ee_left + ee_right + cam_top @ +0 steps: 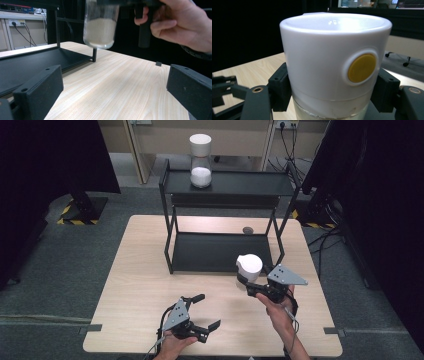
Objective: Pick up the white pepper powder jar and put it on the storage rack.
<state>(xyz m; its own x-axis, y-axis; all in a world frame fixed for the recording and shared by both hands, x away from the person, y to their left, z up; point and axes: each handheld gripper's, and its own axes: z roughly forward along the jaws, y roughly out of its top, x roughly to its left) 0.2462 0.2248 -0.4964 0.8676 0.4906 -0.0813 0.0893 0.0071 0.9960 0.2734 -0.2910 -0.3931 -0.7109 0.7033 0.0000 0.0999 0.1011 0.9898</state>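
Note:
A clear jar (pixel 249 266) with a white lid and pale powder inside hangs above the table's right side, just in front of the black two-tier shelf (pixel 280 185). My right gripper (pixel 247 282) is shut on it below the lid. In the right gripper view the lid (pixel 332 55) carries a round yellow button (pixel 362 68), with a black pad on each side of the jar. In the left gripper view the jar (pixel 100 30) floats off the wood. My left gripper (pixel 209 311) stands open near the front edge, with nothing between its jaws (pixel 115 85).
A second white-lidded jar (pixel 200 162) stands on the shelf's top tier. The lower tier (pixel 220 252) is bare. A small dark round object (pixel 247 229) lies on the table behind the shelf's right leg. Dark curtains flank the table.

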